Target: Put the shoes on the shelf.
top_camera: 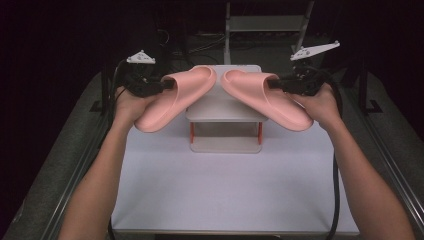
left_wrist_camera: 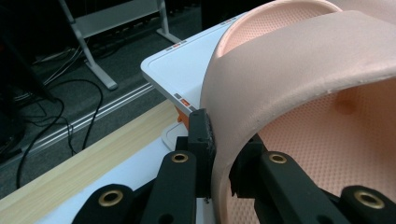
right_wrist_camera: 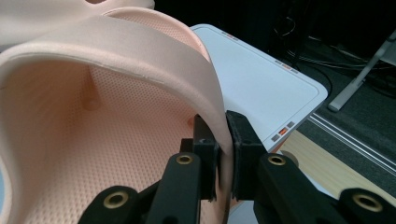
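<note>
Two pink slide sandals hang in the air above a small white two-tier rack [top_camera: 225, 111]. My left gripper [top_camera: 167, 84] is shut on the strap edge of the left sandal [top_camera: 175, 97], whose toe points toward the rack's back. In the left gripper view the black jaws pinch the strap [left_wrist_camera: 280, 84] of the left sandal at my left gripper [left_wrist_camera: 223, 154]. My right gripper [top_camera: 274, 83] is shut on the strap of the right sandal [top_camera: 265, 97]. In the right gripper view the pink strap [right_wrist_camera: 154, 60] runs down between the jaws of my right gripper [right_wrist_camera: 223, 149].
The rack stands at the far middle of a white table [top_camera: 225, 190], its orange posts [top_camera: 191, 131] holding the lower shelf. A metal stand [top_camera: 265, 25] and cables lie on the dark floor behind. Rails run along both table sides.
</note>
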